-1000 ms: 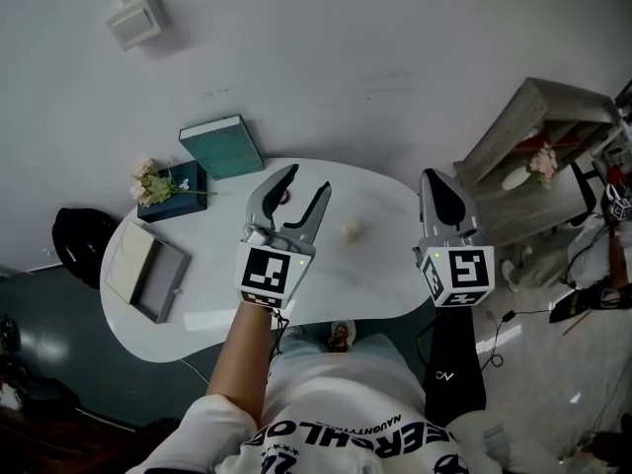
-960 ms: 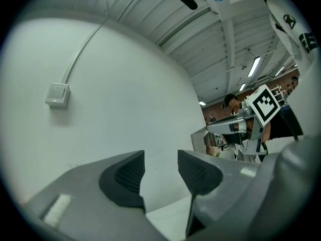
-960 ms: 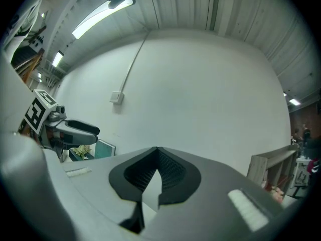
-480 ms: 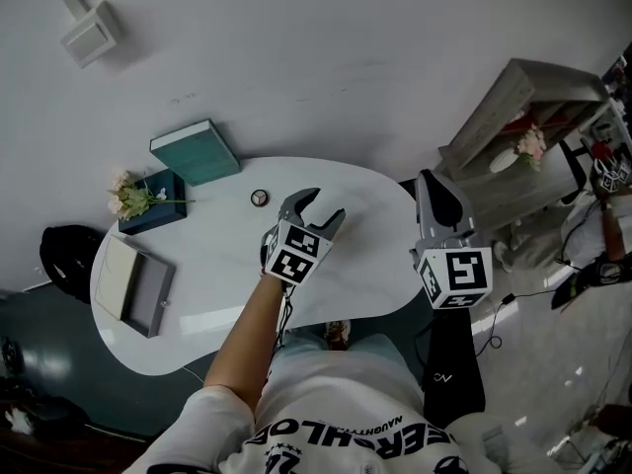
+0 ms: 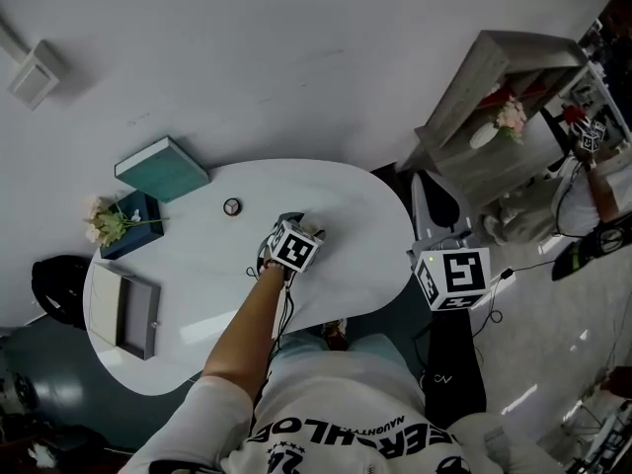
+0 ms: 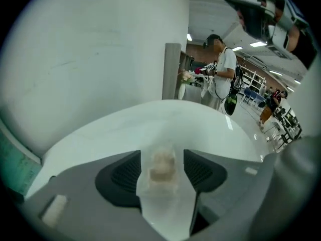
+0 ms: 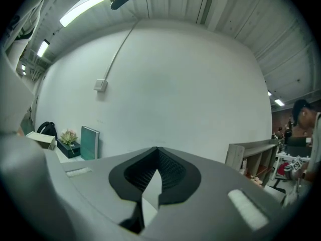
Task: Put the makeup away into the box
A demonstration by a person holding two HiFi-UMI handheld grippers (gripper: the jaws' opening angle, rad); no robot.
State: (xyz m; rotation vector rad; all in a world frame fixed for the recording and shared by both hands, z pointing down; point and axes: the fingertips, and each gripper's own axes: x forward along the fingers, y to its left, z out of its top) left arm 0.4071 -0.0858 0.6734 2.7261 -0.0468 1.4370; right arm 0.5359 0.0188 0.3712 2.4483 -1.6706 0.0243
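A small cream makeup puff (image 6: 161,165) lies on the white table (image 6: 200,129), between the two jaws of my left gripper (image 6: 161,157). The jaws stand a little apart from it on each side, so the gripper is open around it. In the head view the left gripper (image 5: 293,227) is lowered onto the table's middle and hides the puff. A small round compact (image 5: 231,206) lies behind it to the left. The open grey box (image 5: 123,309) sits at the table's left end. My right gripper (image 5: 425,188) hangs shut and empty off the table's right edge.
A teal book (image 5: 163,169) and a dark box with flowers (image 5: 114,220) stand at the table's back left. A black bag (image 5: 54,289) lies on the floor to the left. A grey shelf unit (image 5: 494,97) stands to the right, with a person beyond it.
My left gripper has moved forward and down onto the table, and its jaws have narrowed around the puff. The round compact is now uncovered. The right gripper has stayed put.
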